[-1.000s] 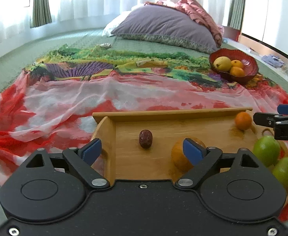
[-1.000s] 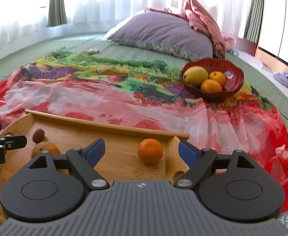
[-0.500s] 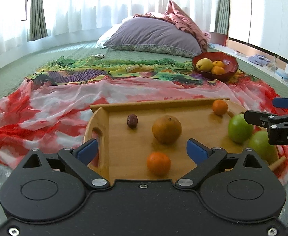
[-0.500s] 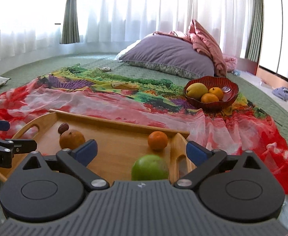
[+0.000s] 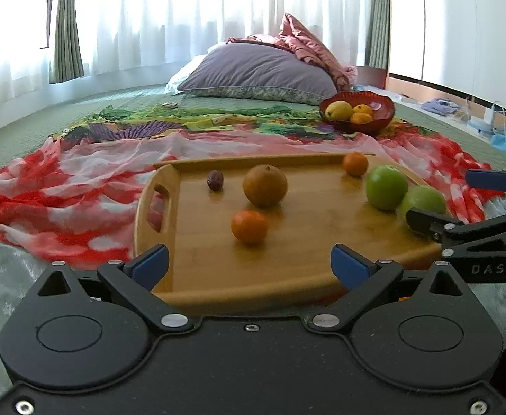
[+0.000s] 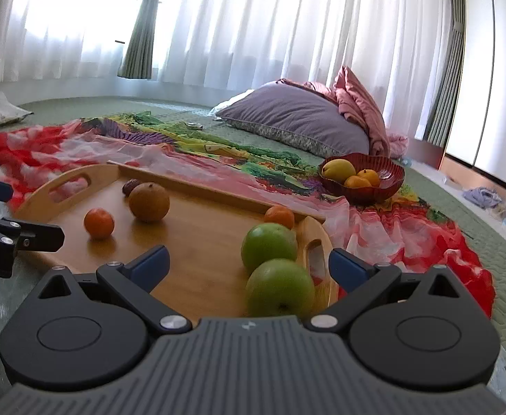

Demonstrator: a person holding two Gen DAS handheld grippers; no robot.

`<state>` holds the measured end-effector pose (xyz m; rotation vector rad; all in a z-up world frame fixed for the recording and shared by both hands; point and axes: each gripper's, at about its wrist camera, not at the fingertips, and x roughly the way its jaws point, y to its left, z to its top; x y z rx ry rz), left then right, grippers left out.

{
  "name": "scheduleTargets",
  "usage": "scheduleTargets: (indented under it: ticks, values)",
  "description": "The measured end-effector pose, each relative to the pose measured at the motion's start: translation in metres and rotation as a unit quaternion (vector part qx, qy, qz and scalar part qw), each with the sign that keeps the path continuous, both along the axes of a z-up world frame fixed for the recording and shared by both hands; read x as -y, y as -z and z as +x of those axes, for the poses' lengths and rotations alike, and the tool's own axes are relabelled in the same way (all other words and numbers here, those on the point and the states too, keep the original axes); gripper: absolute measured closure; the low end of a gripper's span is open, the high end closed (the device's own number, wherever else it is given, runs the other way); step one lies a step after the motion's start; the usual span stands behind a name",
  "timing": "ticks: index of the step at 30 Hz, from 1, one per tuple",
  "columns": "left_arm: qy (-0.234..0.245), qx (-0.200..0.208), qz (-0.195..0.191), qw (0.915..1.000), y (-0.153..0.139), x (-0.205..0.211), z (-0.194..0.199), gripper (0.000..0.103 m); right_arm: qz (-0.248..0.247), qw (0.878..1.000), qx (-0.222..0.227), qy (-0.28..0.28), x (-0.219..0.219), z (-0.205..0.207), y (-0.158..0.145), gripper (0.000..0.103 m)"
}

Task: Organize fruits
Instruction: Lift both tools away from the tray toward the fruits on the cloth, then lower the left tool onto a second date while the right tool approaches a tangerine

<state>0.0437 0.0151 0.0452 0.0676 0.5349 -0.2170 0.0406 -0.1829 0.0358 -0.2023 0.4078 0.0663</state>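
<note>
A wooden tray (image 5: 322, 252) (image 6: 197, 259) lies on the patterned cloth. On it sit a small orange (image 5: 249, 226) (image 6: 99, 223), a brown round fruit (image 5: 265, 185) (image 6: 149, 201), a dark date (image 5: 215, 180), a second small orange (image 5: 355, 163) (image 6: 279, 217) and two green apples (image 5: 387, 187) (image 6: 268, 247), (image 5: 424, 200) (image 6: 280, 292). A red bowl (image 5: 381, 110) (image 6: 391, 176) farther back holds a yellow fruit and oranges. My left gripper (image 5: 249, 264) is open and empty at the tray's near edge. My right gripper (image 6: 247, 264) is open and empty, just behind the near apple.
A purple pillow (image 5: 260, 72) (image 6: 298, 121) with a pink quilt lies at the back before white curtains. The red and green cloth (image 5: 62, 186) covers the green bedspread. Clutter lies at the far right (image 5: 505, 138). A crumpled wrapper (image 6: 0, 110) lies at the far left.
Both grippers have pulled back and risen from the tray. More of the tray and its fruit now shows in both views. Both stay open and empty.
</note>
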Motion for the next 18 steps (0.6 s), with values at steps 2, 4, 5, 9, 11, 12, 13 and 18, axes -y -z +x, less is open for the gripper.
scheduleTargets:
  ticks: [2, 4, 5, 9, 11, 12, 13, 18]
  values:
    - [0.001, 0.002, 0.002, 1.0, 0.004, 0.002, -0.007, 0.003, 0.001, 1.0, 0.002, -0.003, -0.002, -0.007, 0.004, 0.0]
    - [-0.001, 0.002, 0.0, 1.0, 0.007, 0.003, -0.012, 0.002, 0.003, 1.0, 0.004, -0.008, -0.002, -0.015, 0.008, 0.0]
    - [-0.002, 0.002, -0.002, 1.0, 0.009, 0.003, -0.015, 0.002, 0.002, 1.0, 0.005, -0.011, -0.002, -0.019, 0.01, 0.0]
    - [-0.008, 0.002, -0.014, 0.9999, 0.016, 0.0, -0.024, 0.001, -0.013, 1.0, 0.009, -0.026, -0.005, -0.033, 0.017, 0.0]
    - [-0.01, 0.002, -0.017, 0.9998, 0.02, -0.001, -0.027, 0.001, -0.018, 0.999, 0.009, -0.031, -0.005, -0.04, 0.02, 0.0]
    - [-0.01, 0.001, -0.016, 0.9998, 0.022, -0.001, -0.028, 0.001, -0.017, 0.999, 0.008, -0.034, -0.006, -0.041, 0.021, 0.0]
    - [-0.011, 0.001, -0.013, 0.9998, 0.023, 0.0, -0.03, 0.001, -0.014, 0.999, 0.007, -0.036, -0.005, -0.043, 0.023, 0.0]
    - [-0.002, 0.002, -0.001, 1.0, 0.03, 0.007, -0.037, 0.001, -0.01, 0.999, 0.008, -0.043, -0.008, -0.053, 0.034, 0.001]
